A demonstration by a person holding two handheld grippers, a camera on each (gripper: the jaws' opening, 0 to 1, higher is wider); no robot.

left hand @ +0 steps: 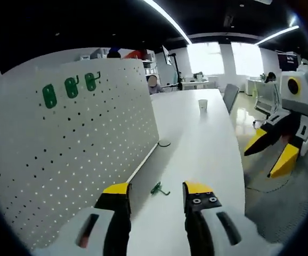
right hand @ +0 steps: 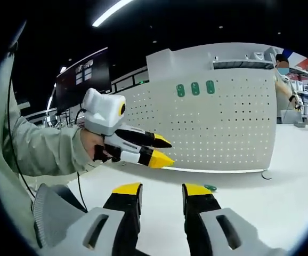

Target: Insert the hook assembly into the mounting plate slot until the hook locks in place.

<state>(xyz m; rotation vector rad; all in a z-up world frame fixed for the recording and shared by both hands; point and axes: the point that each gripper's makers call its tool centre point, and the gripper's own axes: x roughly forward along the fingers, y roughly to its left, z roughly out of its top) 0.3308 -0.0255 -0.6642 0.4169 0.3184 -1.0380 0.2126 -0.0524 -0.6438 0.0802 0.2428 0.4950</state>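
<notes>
pegboard (left hand: 74, 149) stood upright on tabletop (left hand: 207, 154) | three hooks (left hand: 71, 87) hung near its top | loose hook (left hand: 158, 189) lay before its base | cup (left hand: 202, 105) far behind

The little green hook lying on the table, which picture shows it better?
The left gripper view shows the green hook best: it lies on the white table just ahead of the left tool, and its bent shape is plain. In the right gripper view the green hook is a small flat speck near the pegboard.

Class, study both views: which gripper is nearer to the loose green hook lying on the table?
Left. The left gripper hovers open just short of the green hook. The right gripper hangs off beyond the table edge, farther away.
</notes>
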